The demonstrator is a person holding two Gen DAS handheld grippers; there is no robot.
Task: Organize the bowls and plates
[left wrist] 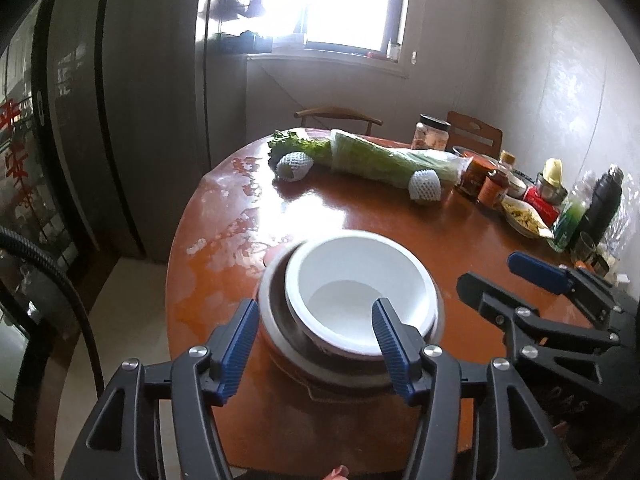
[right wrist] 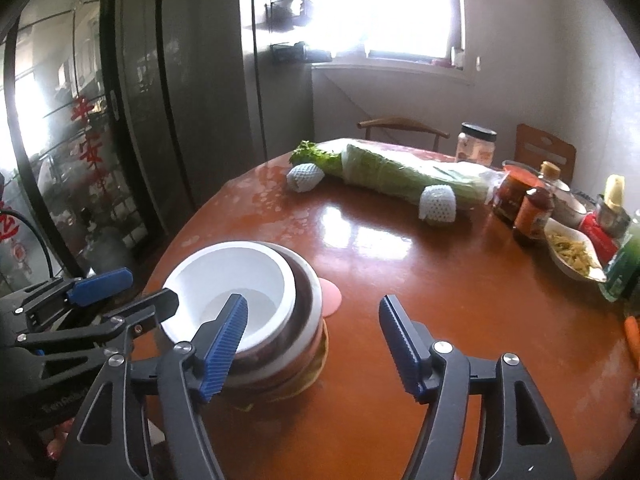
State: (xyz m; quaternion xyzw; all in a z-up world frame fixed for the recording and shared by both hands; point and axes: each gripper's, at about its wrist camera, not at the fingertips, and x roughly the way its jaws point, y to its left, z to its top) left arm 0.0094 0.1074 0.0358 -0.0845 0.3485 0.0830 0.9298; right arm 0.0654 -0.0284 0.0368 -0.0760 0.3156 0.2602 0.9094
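The white bowl (left wrist: pixel 356 292) sits on top of a pile: it rests inside a grey bowl (left wrist: pixel 280 320), and under that are more dishes, with a bit of pink plate (right wrist: pixel 332 294) peeking out on the far side. The pile stands near the front edge of the round brown table (left wrist: pixel 360 216), and I'll tell where things are from that pile. The left gripper (left wrist: pixel 316 344) hangs just in front of the pile with its blue fingers (left wrist: pixel 240 344) apart; one finger is outside the pile's left side and the other shows over the white bowl's inside, but nothing is pinched. The right gripper (right wrist: pixel 314 344) is a little to the right of the pile, its fingers apart too, with only bare table between them; its left finger looks to be over the bowl's near rim. So the left gripper is the nearer one, and the pile lies straight ahead of it and a bit lower. The pile is round, so no side is better to grab. Far behind the pile lies a long wrapped cabbage (left wrist: pixel 380 160), and far to the right stand jars and bottles (left wrist: pixel 492 188). The stacking looks about done, I think.
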